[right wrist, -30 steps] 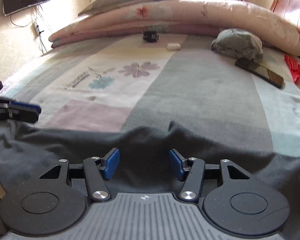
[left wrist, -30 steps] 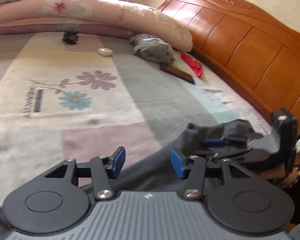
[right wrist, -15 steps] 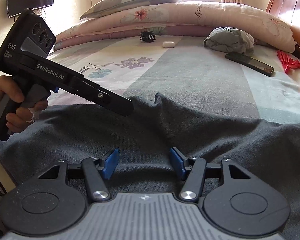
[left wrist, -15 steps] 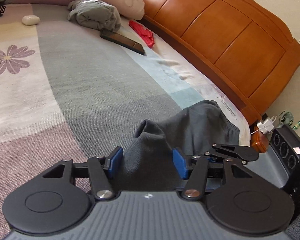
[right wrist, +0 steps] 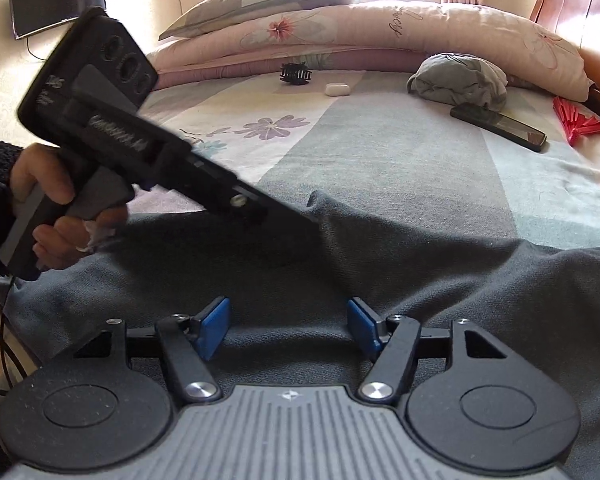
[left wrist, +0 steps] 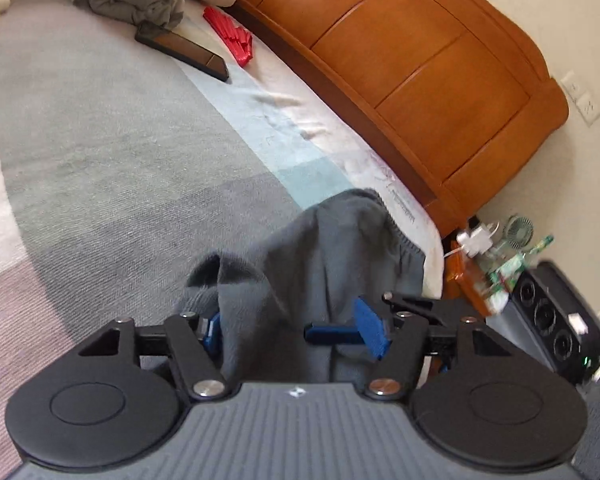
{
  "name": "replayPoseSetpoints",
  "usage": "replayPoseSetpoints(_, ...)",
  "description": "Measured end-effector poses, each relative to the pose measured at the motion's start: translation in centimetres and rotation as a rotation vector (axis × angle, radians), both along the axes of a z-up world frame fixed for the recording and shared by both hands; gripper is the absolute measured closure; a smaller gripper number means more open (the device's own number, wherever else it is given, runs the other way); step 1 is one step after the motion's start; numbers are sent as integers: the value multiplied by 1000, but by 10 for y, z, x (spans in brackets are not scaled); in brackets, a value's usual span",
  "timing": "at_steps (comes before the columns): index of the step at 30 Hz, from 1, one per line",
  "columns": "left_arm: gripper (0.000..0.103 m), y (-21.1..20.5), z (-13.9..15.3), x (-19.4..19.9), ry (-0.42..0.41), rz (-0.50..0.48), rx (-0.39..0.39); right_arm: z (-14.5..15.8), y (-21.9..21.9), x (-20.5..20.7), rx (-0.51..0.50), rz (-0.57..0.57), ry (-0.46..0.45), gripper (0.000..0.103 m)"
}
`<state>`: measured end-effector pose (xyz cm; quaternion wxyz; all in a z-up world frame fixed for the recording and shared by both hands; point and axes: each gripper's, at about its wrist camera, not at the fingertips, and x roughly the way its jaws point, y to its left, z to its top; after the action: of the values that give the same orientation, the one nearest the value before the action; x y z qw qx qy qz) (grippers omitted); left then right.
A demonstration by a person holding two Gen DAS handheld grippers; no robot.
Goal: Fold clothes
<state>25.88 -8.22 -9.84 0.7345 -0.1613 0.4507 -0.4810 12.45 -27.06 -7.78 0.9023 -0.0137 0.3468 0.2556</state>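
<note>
A dark grey garment (right wrist: 420,280) lies spread along the near edge of the bed, one end draped over the corner (left wrist: 356,240). My left gripper (left wrist: 292,332) points down at a raised fold of it. Its jaws are opening, with the fold standing between the blue pads and brushing the left pad (left wrist: 212,330). In the right wrist view a hand (right wrist: 52,208) holds the left gripper (right wrist: 300,216), its tips at the garment's far ridge. My right gripper (right wrist: 288,326) hovers just above the flat cloth, jaws opening, nothing pinched. The right gripper's black housing (left wrist: 556,328) shows on the right.
On the striped bedspread (right wrist: 380,160) lie a black phone (right wrist: 500,128), a red folded fan (right wrist: 576,124), a bundled grey cloth (right wrist: 456,80), a white case (right wrist: 337,89) and a black hair clip (right wrist: 296,74). Quilt and pillows (right wrist: 340,36) at the back, wooden headboard (left wrist: 400,60) on the right.
The left gripper swung right and down over the garment's corner by the headboard, coming into the right wrist view. Both pairs of jaws have widened. The right gripper barely moved.
</note>
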Motion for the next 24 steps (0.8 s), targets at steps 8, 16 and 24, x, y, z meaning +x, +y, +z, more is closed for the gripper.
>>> replayPoseSetpoints(8,41,-6,-16,55,148,72,-74,9,-18,-13,8,-62,-17,30)
replayPoseSetpoints(16,39,32,32,32,-55,171,73,2,-36,-22,9,-128,-2,28)
replayPoseSetpoints(24,29,-8,50,-25,-169,-16,33,20,-69,-1,-17,-200,-106,25)
